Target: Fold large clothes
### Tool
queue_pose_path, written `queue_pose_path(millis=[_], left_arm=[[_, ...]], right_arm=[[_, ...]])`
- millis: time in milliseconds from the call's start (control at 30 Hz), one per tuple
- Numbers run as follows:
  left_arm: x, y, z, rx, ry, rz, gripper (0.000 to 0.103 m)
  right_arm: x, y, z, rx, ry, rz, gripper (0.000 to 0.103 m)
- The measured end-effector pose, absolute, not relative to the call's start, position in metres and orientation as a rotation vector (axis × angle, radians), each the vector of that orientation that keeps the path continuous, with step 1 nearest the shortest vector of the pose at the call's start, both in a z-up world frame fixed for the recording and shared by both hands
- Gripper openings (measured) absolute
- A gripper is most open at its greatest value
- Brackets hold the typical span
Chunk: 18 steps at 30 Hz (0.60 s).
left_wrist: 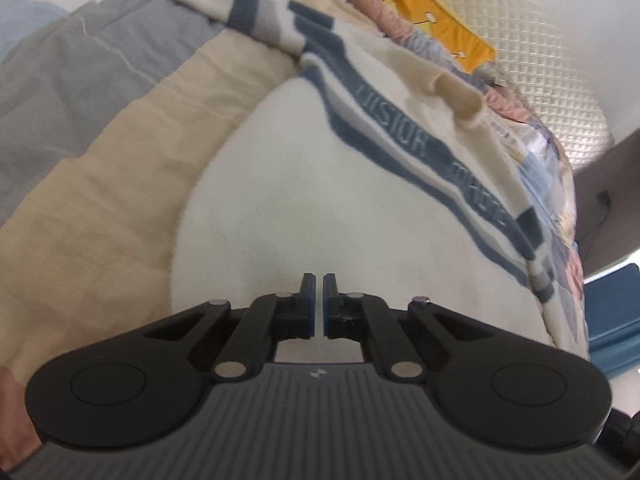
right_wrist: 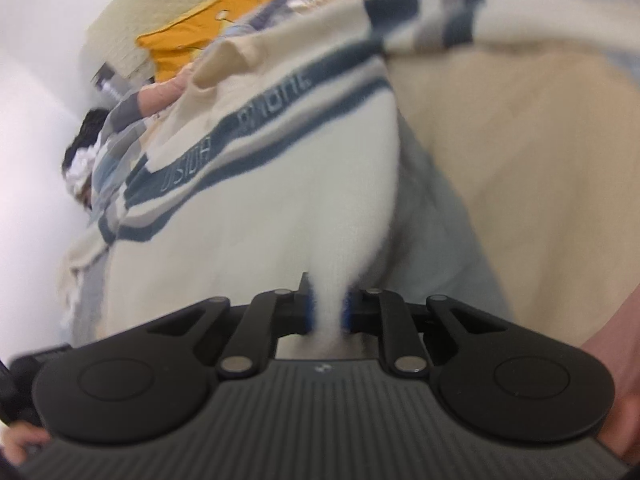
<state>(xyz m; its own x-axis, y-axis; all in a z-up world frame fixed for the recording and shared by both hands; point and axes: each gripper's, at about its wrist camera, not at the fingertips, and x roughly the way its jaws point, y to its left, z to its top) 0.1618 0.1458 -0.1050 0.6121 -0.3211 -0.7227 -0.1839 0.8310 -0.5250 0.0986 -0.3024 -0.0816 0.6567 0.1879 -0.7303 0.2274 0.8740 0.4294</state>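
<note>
Fuzzy knit cream sweater [left_wrist: 280, 184]; matt black plastic right gripper [right_wrist: 328, 304].

I see the bed [left_wrist: 100, 208] spread with a beige and grey patchwork cover. The cream knitted sweater with blue-grey lettered stripes [left_wrist: 304, 200] lies directly on it at my twelve o'clock. At one o'clock in the left view, beyond the sweater, a heap of mixed clothes [left_wrist: 536, 152] lies along the bed, an orange-yellow garment [left_wrist: 424, 12] among them.
</note>
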Motion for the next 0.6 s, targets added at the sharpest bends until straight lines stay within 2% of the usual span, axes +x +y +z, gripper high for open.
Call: queue_pose_path(millis=[133,333,567,600], left_arm=[[0.141,0.141,-0.084,-0.58,0.922,-0.14,0.001],[0.11,0.133,-0.064,-0.532,0.954,-0.208,0.0],[0.1,0.127,-0.063,-0.454,0.985,-0.182,0.002],[0.101,0.126,-0.061,-0.444,0.976,-0.175,0.002]], right_arm=[[0.094,-0.294,-0.052,0.349,0.846,-0.016,0.016],[0.084,-0.277,-0.032,0.137,0.881,-0.013,0.01],[0.071,-0.268,-0.032,0.067,0.885,-0.001,0.008],[0.07,-0.27,-0.029,0.082,0.871,-0.002,0.01]])
